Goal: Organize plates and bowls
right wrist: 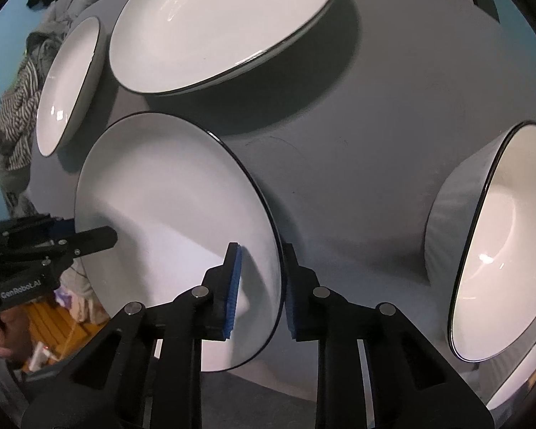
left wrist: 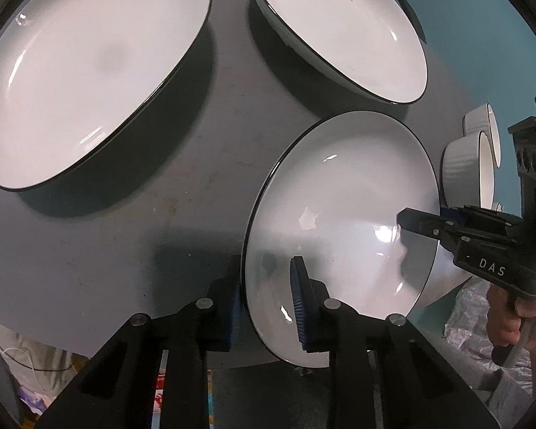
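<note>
L gripper & R gripper each pinch opposite rims of white black-edged ceramic plate, apparently lifted between them above grey table.

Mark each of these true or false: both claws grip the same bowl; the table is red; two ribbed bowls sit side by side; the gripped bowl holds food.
1. Both the left claw and the right claw grip the same bowl. True.
2. The table is red. False: it is grey.
3. Two ribbed bowls sit side by side. True.
4. The gripped bowl holds food. False: it is empty.
</note>
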### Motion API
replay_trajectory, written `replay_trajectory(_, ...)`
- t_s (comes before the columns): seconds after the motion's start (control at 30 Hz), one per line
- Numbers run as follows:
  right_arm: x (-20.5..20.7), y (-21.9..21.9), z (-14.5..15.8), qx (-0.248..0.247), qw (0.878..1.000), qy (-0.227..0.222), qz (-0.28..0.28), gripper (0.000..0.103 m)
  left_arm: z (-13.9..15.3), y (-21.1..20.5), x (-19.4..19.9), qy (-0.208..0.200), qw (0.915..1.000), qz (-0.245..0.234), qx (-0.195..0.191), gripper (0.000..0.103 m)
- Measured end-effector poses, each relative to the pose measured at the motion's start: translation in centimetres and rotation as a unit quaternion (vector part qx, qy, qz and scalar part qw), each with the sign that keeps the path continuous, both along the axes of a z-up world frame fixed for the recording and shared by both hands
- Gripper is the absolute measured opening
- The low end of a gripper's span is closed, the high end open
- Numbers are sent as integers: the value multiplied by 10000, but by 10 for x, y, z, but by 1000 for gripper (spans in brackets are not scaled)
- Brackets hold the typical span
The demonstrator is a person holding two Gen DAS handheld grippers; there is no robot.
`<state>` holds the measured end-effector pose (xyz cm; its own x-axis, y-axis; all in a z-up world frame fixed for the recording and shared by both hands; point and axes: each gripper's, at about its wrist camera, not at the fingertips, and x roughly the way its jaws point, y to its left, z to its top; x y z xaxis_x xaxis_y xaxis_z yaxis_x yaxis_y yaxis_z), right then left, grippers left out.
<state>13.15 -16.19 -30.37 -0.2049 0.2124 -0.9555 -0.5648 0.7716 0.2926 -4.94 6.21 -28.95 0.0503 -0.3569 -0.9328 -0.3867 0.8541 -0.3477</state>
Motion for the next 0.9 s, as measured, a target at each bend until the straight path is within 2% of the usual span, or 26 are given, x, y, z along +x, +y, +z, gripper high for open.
replay_trajectory(0.17,3,-1,3,0,10000,1,14,21,-1,-4,-4,46,9999,-25,148,23)
replay_trajectory(0.27,4,-4,2,10,10000,4,-21,21,0,-4,-3,81,9999,17,138,20)
replay_trajectory(0.53,-9,-5,5,-11,9998,94,-167,21,-4,-11,6,237,9995,-24,195,20)
replay_trajectory(0.9,-2,-5,13,103,9996,139,-214,20,10,-6,6,273,9994,6,232,21)
